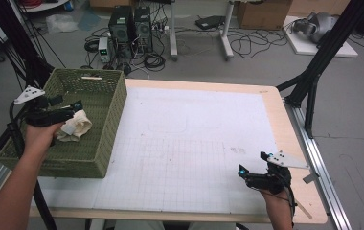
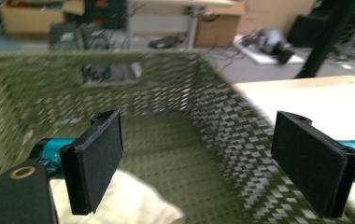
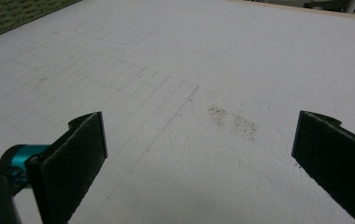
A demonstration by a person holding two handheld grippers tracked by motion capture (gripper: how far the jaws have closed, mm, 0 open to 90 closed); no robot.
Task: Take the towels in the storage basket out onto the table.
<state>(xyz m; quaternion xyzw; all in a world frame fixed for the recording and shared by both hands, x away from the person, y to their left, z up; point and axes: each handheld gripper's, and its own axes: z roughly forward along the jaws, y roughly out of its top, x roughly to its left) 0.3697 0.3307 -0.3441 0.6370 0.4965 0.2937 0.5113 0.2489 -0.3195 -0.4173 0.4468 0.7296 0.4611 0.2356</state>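
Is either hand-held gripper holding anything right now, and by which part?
Nothing is held. The left hand-held gripper is open over the basket, with the cream cloth lying loose below its jaws. The right hand-held gripper is open above bare table.

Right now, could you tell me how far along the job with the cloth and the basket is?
Nearly done, it seems: the cream cloth lies inside the green basket. The left tongs hang open just above it. The right tongs wait open over the white mat. What's left: withdrawing the left hand.
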